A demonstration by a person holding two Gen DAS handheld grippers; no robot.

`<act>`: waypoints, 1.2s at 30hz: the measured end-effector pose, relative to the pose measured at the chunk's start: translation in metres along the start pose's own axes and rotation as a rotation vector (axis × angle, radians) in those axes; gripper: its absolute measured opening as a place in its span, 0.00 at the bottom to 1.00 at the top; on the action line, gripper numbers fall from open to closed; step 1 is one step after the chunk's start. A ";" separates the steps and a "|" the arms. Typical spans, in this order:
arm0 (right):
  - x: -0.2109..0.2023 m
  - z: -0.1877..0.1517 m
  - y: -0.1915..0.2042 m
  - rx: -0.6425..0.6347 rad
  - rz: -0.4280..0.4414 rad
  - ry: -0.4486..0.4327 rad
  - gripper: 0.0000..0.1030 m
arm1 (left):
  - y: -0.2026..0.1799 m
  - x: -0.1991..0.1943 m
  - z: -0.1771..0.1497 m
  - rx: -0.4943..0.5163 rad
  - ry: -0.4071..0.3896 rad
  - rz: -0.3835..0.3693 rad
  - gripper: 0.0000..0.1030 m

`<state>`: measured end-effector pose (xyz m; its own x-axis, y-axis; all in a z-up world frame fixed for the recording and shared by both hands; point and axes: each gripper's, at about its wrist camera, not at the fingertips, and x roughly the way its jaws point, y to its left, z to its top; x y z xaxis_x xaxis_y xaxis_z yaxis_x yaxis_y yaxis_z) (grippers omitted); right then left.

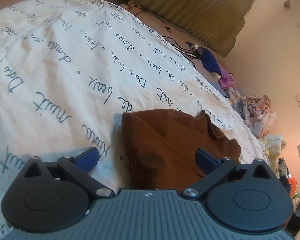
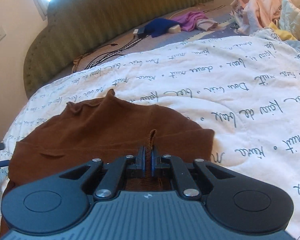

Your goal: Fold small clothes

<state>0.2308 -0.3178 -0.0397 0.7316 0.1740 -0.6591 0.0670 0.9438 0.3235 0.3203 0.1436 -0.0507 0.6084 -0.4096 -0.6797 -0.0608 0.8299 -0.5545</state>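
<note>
- Brown garment (image 2: 110, 132) spread on a white quilt (image 2: 230, 84) printed with dark cursive script, over a bed.
- Right gripper (image 2: 148, 160) low over the near edge of the garment, blue pads (image 2: 142, 161) pressed together on a small upright pinch of brown fabric poking up between them.
- Left gripper (image 1: 147, 158) at the garment's (image 1: 170, 146) near-left corner, fingers spread wide: left blue fingertip (image 1: 89, 157) over bare quilt (image 1: 60, 64) just beside the cloth, right one over the brown fabric; nothing clamped.
- In the right wrist view, blue tips of the left gripper just visible at the far left edge, beside the garment's side.
- Garment rust-brown, knit-like, partly folded: a layer doubled across with a straight fold line, far edge rumpled and curled, one corner peaked upward.
- Olive ribbed headboard (image 2: 102, 20) beyond the quilt; dark cables (image 2: 110, 52), a blue cloth (image 2: 160, 27), a purple one (image 2: 190, 20) near it.
- Heap of pale pink and cream clothes (image 2: 266, 6) at the far right, well apart from the garment.
</note>
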 end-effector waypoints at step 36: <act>0.025 -0.021 -0.052 0.230 0.165 0.083 0.76 | -0.037 -0.025 -0.049 0.260 0.080 -0.148 0.85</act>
<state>0.2317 -0.3562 -0.0875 0.6879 0.3516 -0.6349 0.1105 0.8139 0.5703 0.2686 0.1047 -0.0361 0.5306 -0.5532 -0.6422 0.2346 0.8239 -0.5158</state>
